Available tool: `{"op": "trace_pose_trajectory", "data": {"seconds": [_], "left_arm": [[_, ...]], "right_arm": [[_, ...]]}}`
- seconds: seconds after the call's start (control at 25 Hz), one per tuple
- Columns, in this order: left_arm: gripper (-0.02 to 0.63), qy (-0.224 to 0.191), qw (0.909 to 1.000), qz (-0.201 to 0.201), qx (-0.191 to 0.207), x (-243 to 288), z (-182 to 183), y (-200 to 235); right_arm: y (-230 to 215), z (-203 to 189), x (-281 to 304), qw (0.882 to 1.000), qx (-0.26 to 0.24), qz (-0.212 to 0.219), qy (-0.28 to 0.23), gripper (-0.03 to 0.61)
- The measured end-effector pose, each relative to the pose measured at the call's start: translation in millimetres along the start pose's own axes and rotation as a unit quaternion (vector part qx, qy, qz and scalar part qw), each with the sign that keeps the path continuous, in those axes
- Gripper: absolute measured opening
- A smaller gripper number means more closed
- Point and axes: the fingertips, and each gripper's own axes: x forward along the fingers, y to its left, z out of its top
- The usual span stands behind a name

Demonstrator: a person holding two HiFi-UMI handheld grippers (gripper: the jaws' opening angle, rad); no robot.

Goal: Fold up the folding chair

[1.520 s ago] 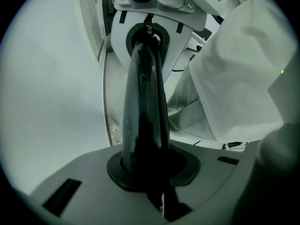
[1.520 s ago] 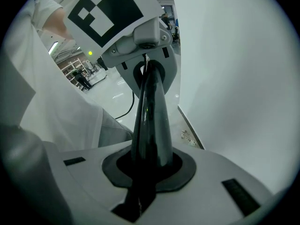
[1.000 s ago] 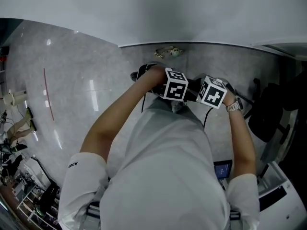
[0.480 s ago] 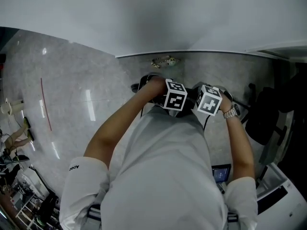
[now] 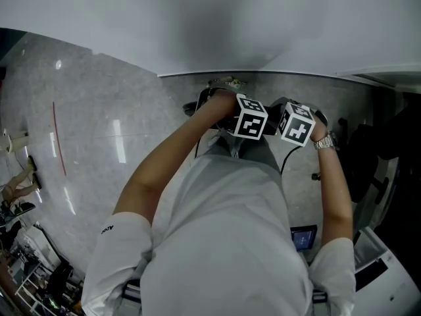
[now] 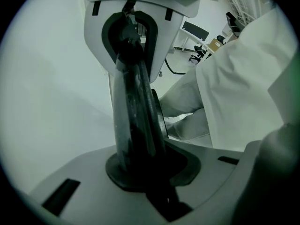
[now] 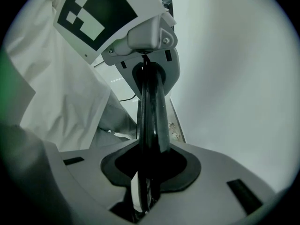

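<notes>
Left gripper view showed the left gripper (image 6: 140,170) with its grey jaws drawn nearly together and clamped on a glossy black bar (image 6: 133,102), which ran up from between the black pads to the grey housing of the other gripper at the far end. In the right gripper view, the right gripper (image 7: 147,172) was likewise almost closed, its jaws pressed on the same thin dark bar (image 7: 151,111), with a pale sliver showing low in the narrow gap beside it; the bar ended in the opposite gripper under a black-and-white marker cube (image 7: 93,13). From the head view the two grippers sat just beside each other, pointing steeply down, and only their marker cubes (image 5: 251,118) showed clearly above the hands. The black folding chair (image 5: 205,101) stood on the grey speckled floor (image 5: 99,124) close to the foot of the white wall (image 5: 197,25), directly in front of the person. Most of it was hidden under the forearms, the cubes and the person's white shirt (image 5: 223,242), so only dark edges showed on either side of the hands, and how far it was folded could not be told. A metal wristwatch (image 5: 324,142) sat on the right wrist, just behind that hand.
</notes>
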Motion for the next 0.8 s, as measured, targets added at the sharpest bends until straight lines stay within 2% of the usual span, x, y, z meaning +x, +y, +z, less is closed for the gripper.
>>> {"op": "trace_pose_trajectory", "data": {"seconds": [0.28,0.48,0.64,0.8], "left_arm": [[0.066,0.009,0.9994,0.030,-0.017,-13,-11,49],[0.067,0.006,0.9989,0.034,-0.031,-18,-18,67],[0.067,-0.002,0.9981,0.031,-0.054,-20,-29,87],[0.067,-0.002,0.9963,0.032,-0.079,-26,-35,100]], "right_arm": [[-47,6,-9,1.000,0.001,-0.029,-0.004,0.080],[-72,12,-13,0.999,-0.014,-0.048,-0.004,0.100],[-105,23,-41,0.995,-0.033,-0.091,-0.010,0.177],[-119,41,-71,0.990,-0.051,-0.130,-0.035,0.176]]}}
